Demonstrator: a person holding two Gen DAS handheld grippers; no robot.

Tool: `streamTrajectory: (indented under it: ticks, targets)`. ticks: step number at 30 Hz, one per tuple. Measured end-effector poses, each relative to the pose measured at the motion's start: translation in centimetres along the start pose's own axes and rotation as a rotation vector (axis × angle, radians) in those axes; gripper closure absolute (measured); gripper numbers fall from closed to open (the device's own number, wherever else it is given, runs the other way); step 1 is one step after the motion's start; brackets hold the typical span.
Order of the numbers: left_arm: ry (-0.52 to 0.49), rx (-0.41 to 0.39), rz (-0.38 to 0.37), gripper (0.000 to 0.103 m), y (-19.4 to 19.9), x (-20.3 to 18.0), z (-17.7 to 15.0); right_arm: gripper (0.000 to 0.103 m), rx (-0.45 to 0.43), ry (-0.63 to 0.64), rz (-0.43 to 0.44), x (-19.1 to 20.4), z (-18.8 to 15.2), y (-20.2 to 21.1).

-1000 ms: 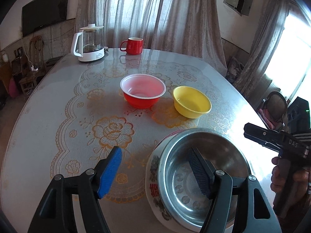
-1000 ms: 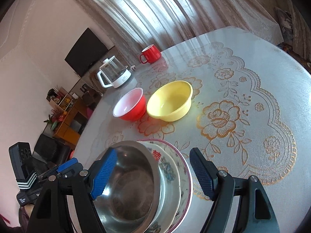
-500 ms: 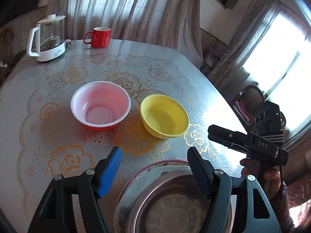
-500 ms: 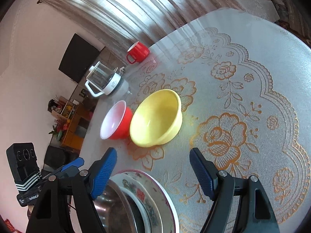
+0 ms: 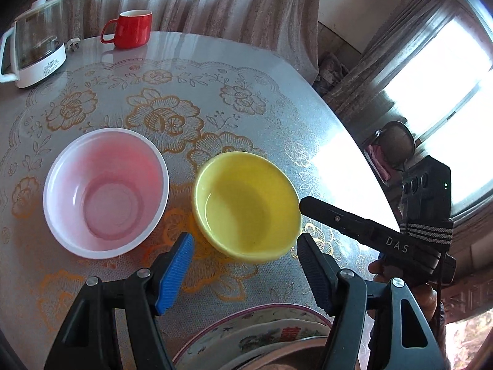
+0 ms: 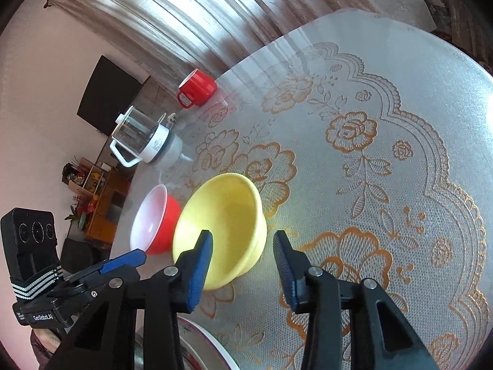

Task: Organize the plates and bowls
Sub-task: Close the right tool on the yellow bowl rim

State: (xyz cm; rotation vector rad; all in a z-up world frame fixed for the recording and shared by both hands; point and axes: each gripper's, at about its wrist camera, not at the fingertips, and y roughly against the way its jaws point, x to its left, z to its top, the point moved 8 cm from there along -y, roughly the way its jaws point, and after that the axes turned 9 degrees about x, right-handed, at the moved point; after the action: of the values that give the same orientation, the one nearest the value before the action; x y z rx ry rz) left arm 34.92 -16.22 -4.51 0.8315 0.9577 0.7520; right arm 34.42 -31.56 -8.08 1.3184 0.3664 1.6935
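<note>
Both grippers have come forward over the table (image 5: 252, 71) since the earlier frames, so the yellow bowl (image 5: 246, 205) now fills the middle of each view and the plate (image 5: 246, 336) with its metal bowl has slid to the bottom edge. My right gripper (image 6: 243, 265) has just been closing; its jaws stand narrower than before but apart, with the near rim of the yellow bowl between the pads, and I cannot tell whether either pad touches it. My left gripper (image 5: 245, 273) is spread, hanging just short of the same bowl with nothing between its fingers. That bowl sits upright on the lace cloth, just beside the red bowl (image 5: 106, 192) with the white inside. A red mug (image 5: 131, 29) and a kettle (image 5: 35, 54) stand well apart at the far edge.
</note>
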Motion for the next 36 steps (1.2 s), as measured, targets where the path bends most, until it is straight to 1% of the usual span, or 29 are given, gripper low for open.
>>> streamTrajectory:
  ticks: [2, 5, 6, 9, 12, 15, 18, 20, 22, 23, 25, 26, 27, 29, 30, 31, 33, 34, 35, 36]
  targets:
    - [0.006, 0.019, -0.011, 0.032, -0.9, 0.0, 0.4, 0.068, 0.005, 0.007, -0.008, -0.1, 0.3, -0.6]
    - [0.018, 0.04, -0.021, 0.029, -1.9, -0.1, 0.6, 0.07, 0.027, 0.014, -0.017, -0.2, 0.4, -1.5]
    - [0.019, 0.042, -0.03, 0.028, -2.2, -0.2, 0.7, 0.078, 0.032, 0.02, -0.026, -0.2, 0.2, -1.7]
    - [0.011, 0.035, -0.05, 0.026, -2.5, -0.7, 0.9, 0.089, 0.045, 0.049, -0.067, -0.3, -0.3, -2.1]
    - [-0.018, 0.05, -0.089, 0.026, -2.6, -1.5, 0.6, 0.089, 0.036, 0.073, -0.102, -0.5, -0.8, -1.5]
    - [-0.035, 0.061, -0.136, 0.025, -2.3, -2.1, 0.2, 0.089, 0.041, 0.071, -0.098, -1.0, -1.4, -0.7]
    - [-0.017, 0.048, -0.098, 0.024, -2.1, -1.3, 0.5, 0.089, 0.057, 0.084, -0.1, -1.2, -2.2, -0.1]
    - [0.019, 0.053, -0.057, 0.024, -2.4, -0.3, 0.9, 0.089, 0.066, 0.078, -0.091, -1.2, -2.7, 0.3]
    - [0.044, 0.056, -0.037, 0.025, -2.9, 0.3, 1.0, 0.088, 0.068, 0.084, -0.086, -1.1, -3.0, 0.5]
    - [0.045, 0.058, -0.032, 0.026, -3.1, 0.3, 1.0, 0.085, 0.068, 0.081, -0.086, -1.1, -3.0, 0.6]
    - [0.022, 0.064, -0.017, 0.034, -3.3, -0.1, 0.7, 0.075, 0.067, 0.054, -0.084, -1.4, -2.9, 0.6]
    - [0.005, 0.066, -0.01, 0.043, -3.4, -0.4, 0.6, 0.07, 0.059, 0.041, -0.078, -1.5, -2.7, 0.6]
    - [-0.008, 0.066, -0.005, 0.049, -3.5, -0.6, 0.5, 0.07, 0.047, 0.029, -0.073, -1.6, -2.6, 0.7]
    - [-0.016, 0.057, -0.001, 0.052, -3.6, -0.9, 0.5, 0.069, 0.02, 0.008, -0.068, -1.8, -2.2, 1.1]
    - [-0.018, 0.057, -0.004, 0.058, -3.7, -1.0, 0.5, 0.069, 0.008, 0.001, -0.069, -2.0, -2.1, 1.2]
    - [-0.021, 0.06, -0.009, 0.061, -3.8, -1.1, 0.4, 0.069, 0.0, -0.006, -0.071, -2.0, -2.0, 1.3]
    - [-0.02, 0.059, 0.006, 0.061, -3.9, -1.2, 0.2, 0.07, -0.006, -0.002, -0.076, -2.0, -2.1, 1.4]
    - [-0.018, 0.057, 0.011, 0.061, -3.8, -1.1, 0.1, 0.072, -0.008, 0.007, -0.095, -2.0, -2.2, 1.4]
    - [-0.014, 0.056, 0.009, 0.062, -3.7, -1.0, 0.0, 0.077, -0.007, 0.017, -0.109, -2.0, -2.4, 1.4]
    - [-0.003, 0.057, -0.002, 0.062, -3.7, -1.0, -0.1, 0.079, -0.004, 0.023, -0.118, -1.9, -2.6, 1.4]
